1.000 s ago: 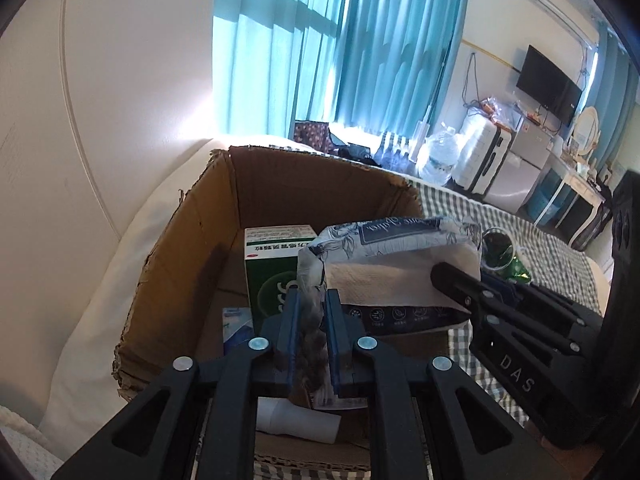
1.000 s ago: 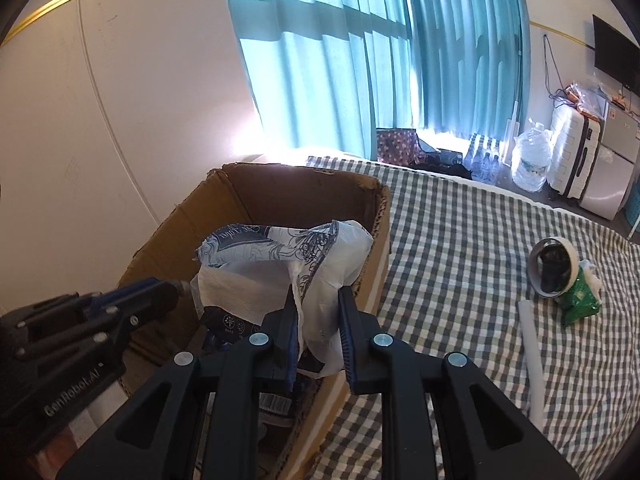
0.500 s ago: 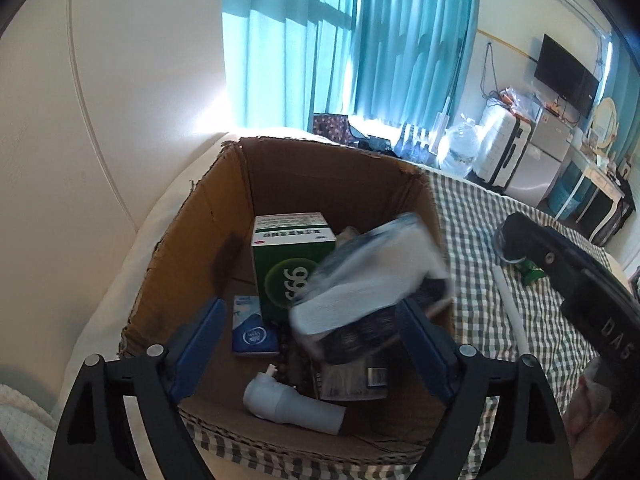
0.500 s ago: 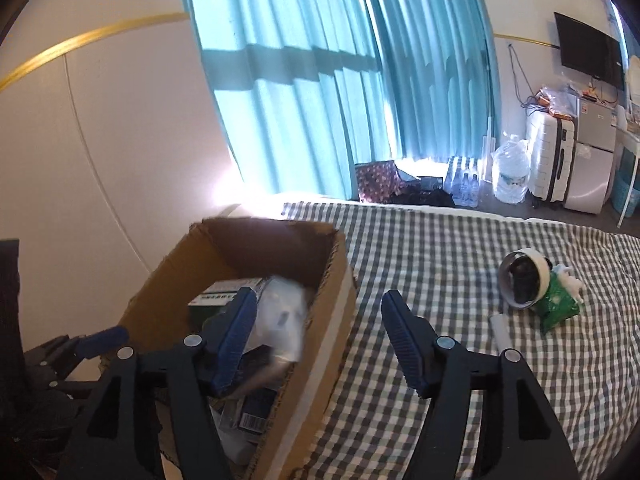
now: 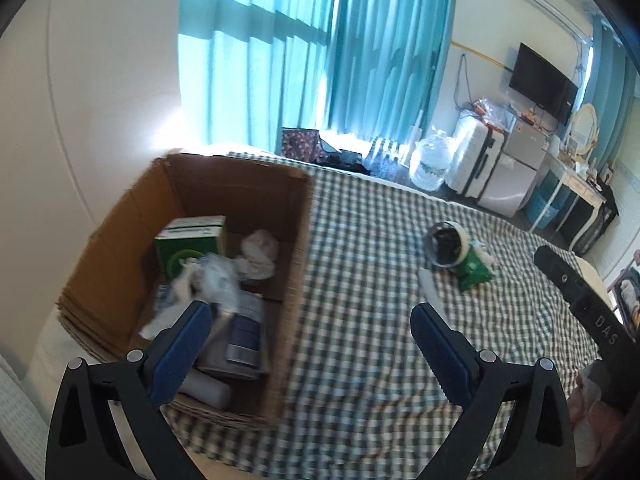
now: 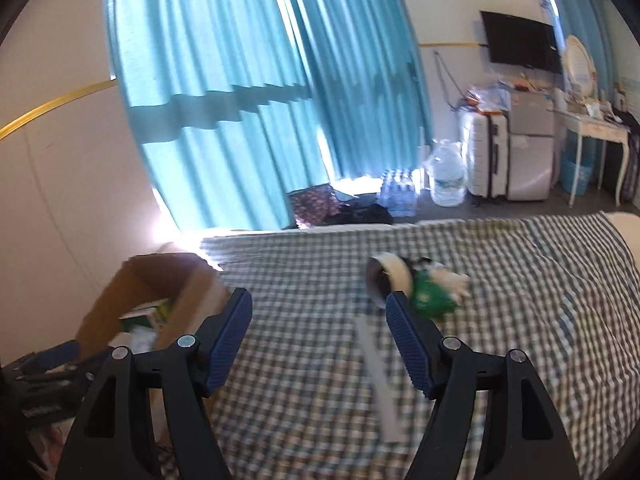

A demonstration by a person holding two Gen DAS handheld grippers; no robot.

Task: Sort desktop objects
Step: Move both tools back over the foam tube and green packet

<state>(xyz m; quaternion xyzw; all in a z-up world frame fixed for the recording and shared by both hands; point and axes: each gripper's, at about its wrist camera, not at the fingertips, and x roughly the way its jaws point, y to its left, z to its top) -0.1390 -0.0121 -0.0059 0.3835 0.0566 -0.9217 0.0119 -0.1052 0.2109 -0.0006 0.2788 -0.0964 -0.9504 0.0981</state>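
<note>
I have the checked cloth [image 5: 360, 320] spread across the whole work surface, and the cardboard box [image 5: 120, 248] sits on its near-left corner against the wall. A second ago both tongs were pinching the white tissue pack over that box; now the pack [image 5: 216, 280] lies inside it, on top of the green carton [image 5: 192, 240], and both tools have pulled away over the cloth toward the right. That item counts as sorted, I judge, so the work turns to what is left out on the cloth. My left gripper [image 5: 312, 340] is opening to its full spread with nothing between its jaws, straddling the box's right wall. My right gripper [image 6: 318, 340] is also opening, empty, and faces the remaining cluster farther to the right: a white roll with a dark core [image 6: 390, 276], a green packet [image 6: 432, 298] touching it on the right, and a long white tube [image 6: 380, 372] lying on the cloth nearer to me, partly between the right jaws in that view. The right view is smeared by motion, so I can't say whether the white bits beside the packet are a separate thing. Nothing blocks the way to the tube; the roll and packet crowd each other, which may make a clean single pick awkward.
</note>
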